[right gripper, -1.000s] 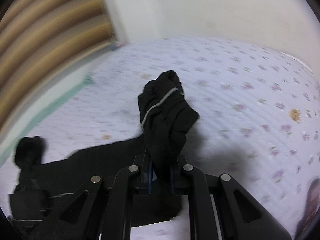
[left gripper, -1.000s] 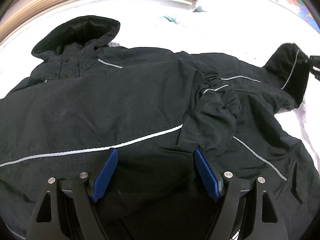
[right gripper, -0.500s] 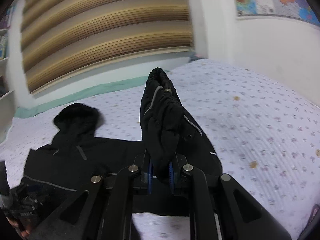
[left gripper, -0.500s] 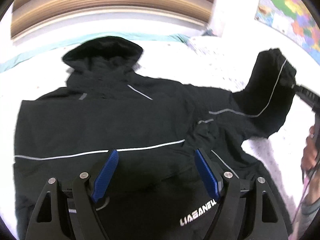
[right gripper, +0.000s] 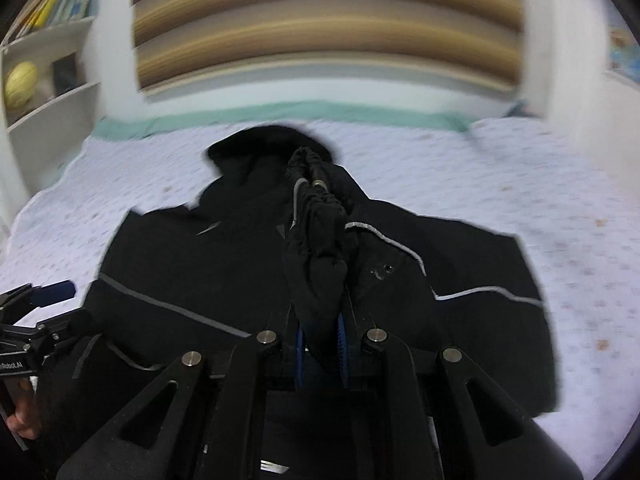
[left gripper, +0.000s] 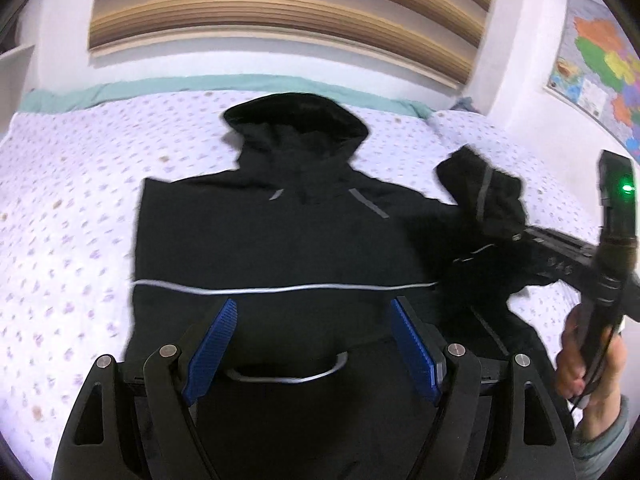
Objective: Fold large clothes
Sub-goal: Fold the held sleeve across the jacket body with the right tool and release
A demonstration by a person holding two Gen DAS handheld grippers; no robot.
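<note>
A black hooded jacket [left gripper: 280, 232] with grey piping lies flat on the bed, its hood [left gripper: 296, 120] pointing toward the headboard. My left gripper [left gripper: 312, 344] hovers open above the jacket's lower part with nothing between its blue pads [left gripper: 212, 344]. My right gripper [right gripper: 320, 344] is shut on the gathered cuff of the jacket's sleeve [right gripper: 316, 248] and holds it up over the jacket's body [right gripper: 192, 272]. In the left wrist view the right gripper [left gripper: 516, 236] comes in from the right with the raised sleeve [left gripper: 480, 196]. A person's hand [left gripper: 580, 364] grips its handle.
The bed is covered by a pale floral sheet [left gripper: 68, 220] with a teal edge [left gripper: 160, 84] at the far side. A slatted wooden headboard [left gripper: 280, 12] stands behind it. A map [left gripper: 600, 68] hangs on the right wall. White shelves [right gripper: 48, 60] stand at the far left.
The left gripper has pulled back and up, so the whole jacket now shows. The right gripper has swung the held sleeve from out over the bare bed to above the jacket's body.
</note>
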